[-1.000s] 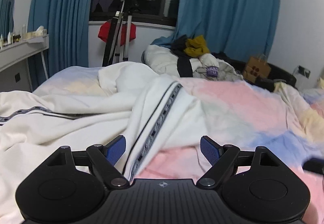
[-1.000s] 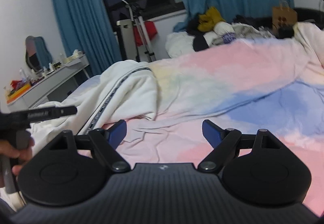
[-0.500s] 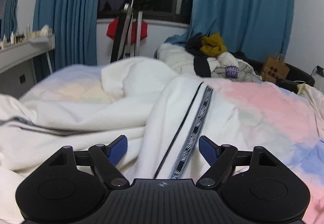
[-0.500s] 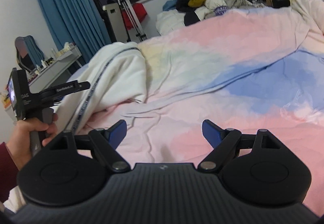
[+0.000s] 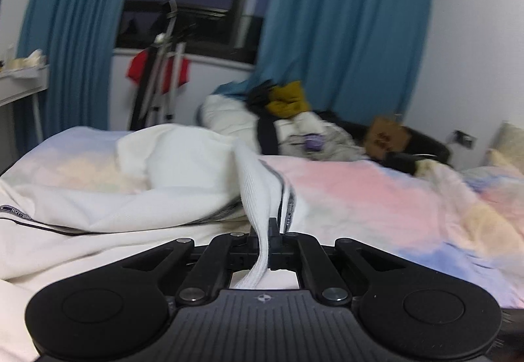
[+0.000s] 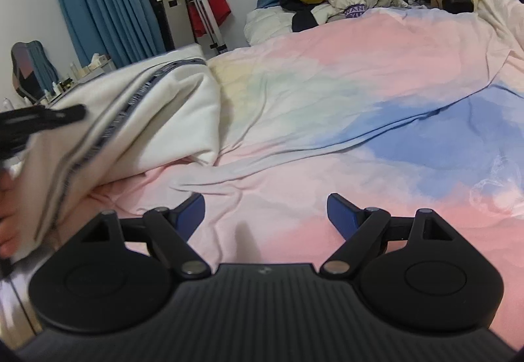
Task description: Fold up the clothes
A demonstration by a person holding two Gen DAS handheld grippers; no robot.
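My left tool is clamped on the white garment's ribbed edge; my right tool gapes wide, empty. The garment lies rumpled on the bed; the folding looks mostly ahead.

Your left gripper was clamped tight, its fingers drawn together at the centre with a strip of cloth pinched between them. Your right gripper sat level with its blue pads spread wide apart, gripping nothing. Your left hand showed at the right view's edge.
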